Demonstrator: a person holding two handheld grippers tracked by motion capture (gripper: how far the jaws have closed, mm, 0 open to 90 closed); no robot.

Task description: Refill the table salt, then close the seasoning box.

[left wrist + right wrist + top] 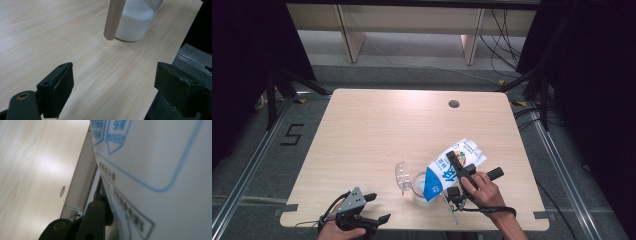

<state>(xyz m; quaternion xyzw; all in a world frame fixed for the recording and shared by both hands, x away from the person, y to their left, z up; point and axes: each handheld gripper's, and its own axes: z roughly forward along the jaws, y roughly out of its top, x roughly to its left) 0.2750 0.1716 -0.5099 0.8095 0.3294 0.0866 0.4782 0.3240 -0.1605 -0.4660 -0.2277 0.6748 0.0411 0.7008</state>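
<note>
Milk carton tipped over glass jar, right gripper clamped on it, near front edge of wooden table (377,130).

Carton (451,167): blue and white, printed label, tilted with top end down-left over the jar mouth; in right gripper view its white side with blue outlines and small print sits against the jaw. Right gripper (460,172): jaws pinching the carton body, hand on handle. Left gripper (374,207): jaws spread wide, nothing between them, resting at front-left table edge. Clear jar (136,21): upright, just left of the carton, partly full of white liquid; 1 hinged clear lid (400,175) flipped open on its left.
</note>
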